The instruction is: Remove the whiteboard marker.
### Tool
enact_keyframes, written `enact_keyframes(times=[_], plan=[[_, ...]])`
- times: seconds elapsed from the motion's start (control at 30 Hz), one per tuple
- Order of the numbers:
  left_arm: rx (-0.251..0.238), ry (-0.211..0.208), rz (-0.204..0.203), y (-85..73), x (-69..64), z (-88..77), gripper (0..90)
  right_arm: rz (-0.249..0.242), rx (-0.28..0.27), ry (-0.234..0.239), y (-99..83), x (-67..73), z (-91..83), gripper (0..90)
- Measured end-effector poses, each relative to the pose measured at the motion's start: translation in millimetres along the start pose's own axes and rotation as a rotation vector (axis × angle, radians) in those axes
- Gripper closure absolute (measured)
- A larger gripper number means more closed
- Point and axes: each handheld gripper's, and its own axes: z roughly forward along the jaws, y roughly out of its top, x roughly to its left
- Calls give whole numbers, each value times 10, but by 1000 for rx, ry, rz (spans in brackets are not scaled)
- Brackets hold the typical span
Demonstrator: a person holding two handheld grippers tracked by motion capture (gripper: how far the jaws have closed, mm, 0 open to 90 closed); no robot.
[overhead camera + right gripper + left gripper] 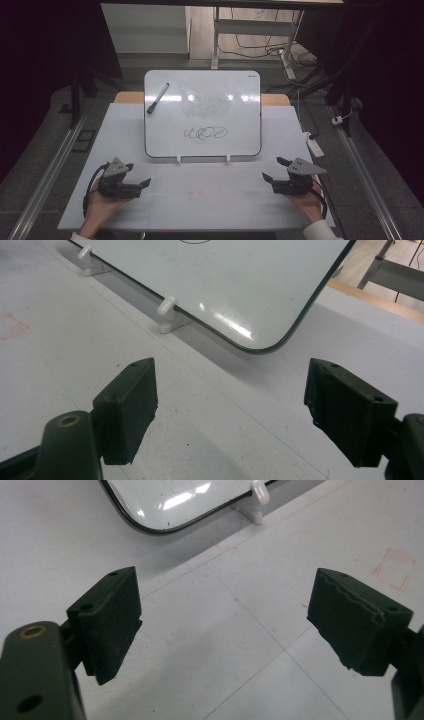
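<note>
A small whiteboard (202,112) stands tilted on two white feet at the middle of the table, with a black scribble (206,133) near its lower middle and smudged erased marks above it. A black marker (157,98) lies on its upper left area. My left gripper (138,176) rests open near the table's front left, nothing between its jaws; its own view shows the whiteboard's lower corner (165,510) ahead. My right gripper (274,169) sits open at the front right, empty, facing the whiteboard's other lower corner (240,295).
The white tabletop (200,195) stretches between the two grippers. A white foot (169,315) props the board's front edge. Metal rails run along both sides of the table, and a power strip (314,144) lies on the floor at the right.
</note>
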Motion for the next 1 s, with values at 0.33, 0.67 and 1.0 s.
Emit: enact_keyframes(times=[0.33, 0.67, 1.0], plan=[[-5, 23, 13, 15, -30, -8, 167, 7, -8, -11, -9, -2, -15, 241], [-32, 27, 19, 189, -64, -64, 174, 7, 4, -8, 4, 20, -3, 263], [-55, 46, 38, 600, -56, -76, 194, 8, 34, 2, -32, 24, 34, 268]])
